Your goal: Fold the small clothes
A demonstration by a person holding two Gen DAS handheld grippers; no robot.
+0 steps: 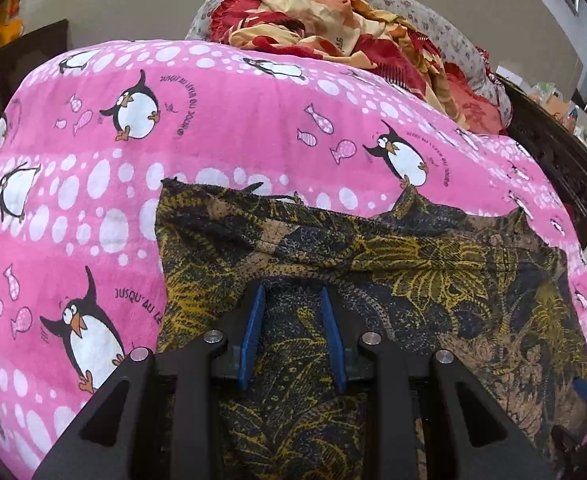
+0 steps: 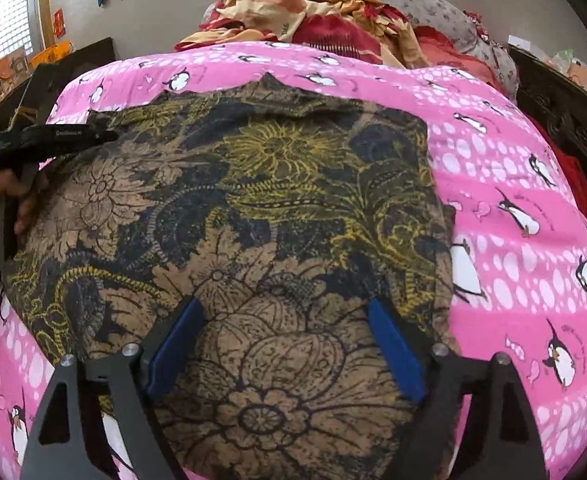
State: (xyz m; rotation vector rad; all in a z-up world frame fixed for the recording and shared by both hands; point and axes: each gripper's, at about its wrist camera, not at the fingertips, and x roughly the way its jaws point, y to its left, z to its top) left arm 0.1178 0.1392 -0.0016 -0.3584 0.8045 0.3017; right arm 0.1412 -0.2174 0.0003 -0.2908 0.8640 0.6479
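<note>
A small dark garment with a yellow and tan floral print (image 1: 393,264) lies spread on a pink penguin blanket (image 1: 213,128). It also shows in the right wrist view (image 2: 253,200), on the same blanket (image 2: 513,208). My left gripper (image 1: 293,294) hovers just over the garment's near left part, its blue pads partly open with only flat cloth between them. My right gripper (image 2: 285,306) is wide open above the garment's near edge. The left gripper's body and the hand holding it show at the left of the right wrist view (image 2: 49,138).
A heap of red, orange and cream cloth (image 1: 333,32) lies on a grey flowered pillow (image 1: 445,28) behind the blanket. Dark wooden furniture (image 1: 561,160) stands at the right, with small items on a shelf beyond. A wall is at the back.
</note>
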